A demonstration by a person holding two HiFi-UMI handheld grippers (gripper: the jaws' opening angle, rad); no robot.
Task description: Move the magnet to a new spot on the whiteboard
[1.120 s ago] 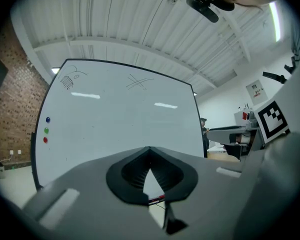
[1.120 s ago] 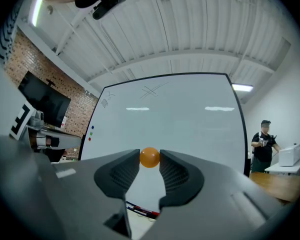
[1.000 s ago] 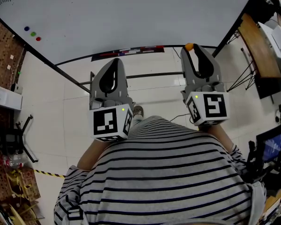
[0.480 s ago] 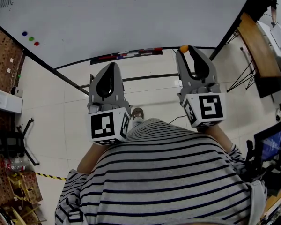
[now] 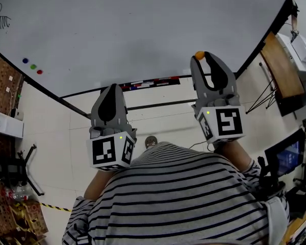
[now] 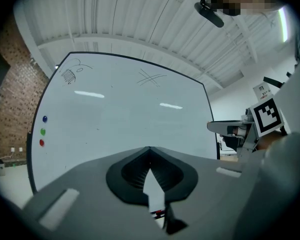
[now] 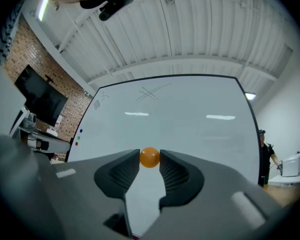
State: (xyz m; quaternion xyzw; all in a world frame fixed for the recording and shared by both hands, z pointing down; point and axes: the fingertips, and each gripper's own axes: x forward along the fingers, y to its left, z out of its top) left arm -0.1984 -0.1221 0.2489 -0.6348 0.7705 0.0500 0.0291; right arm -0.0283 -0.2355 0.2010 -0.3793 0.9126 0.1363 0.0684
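Observation:
A round orange magnet [image 7: 149,157] sits pinched between the tips of my right gripper [image 7: 149,158], which is shut on it in front of the whiteboard [image 7: 190,129]. In the head view the same orange magnet [image 5: 199,55] shows at the tip of the right gripper [image 5: 201,57], over the lower right part of the whiteboard [image 5: 143,29]. My left gripper [image 5: 111,88] hangs lower, below the board's bottom edge. Its jaws meet at the tips in the left gripper view, left gripper [image 6: 149,149] shut with nothing in it.
Blue, green and red magnets [image 5: 32,66] sit at the board's left edge, near a scribble [image 5: 0,20]. A tray with markers [image 5: 150,82] runs along the board's bottom. A brick wall [image 5: 0,75] is to the left; a wooden table [image 5: 279,60] and monitor [image 5: 288,160] to the right.
Both grippers and the view have shifted so the board fills more of the frame. The right gripper with the orange magnet now lies over the board's surface rather than at its bottom edge.

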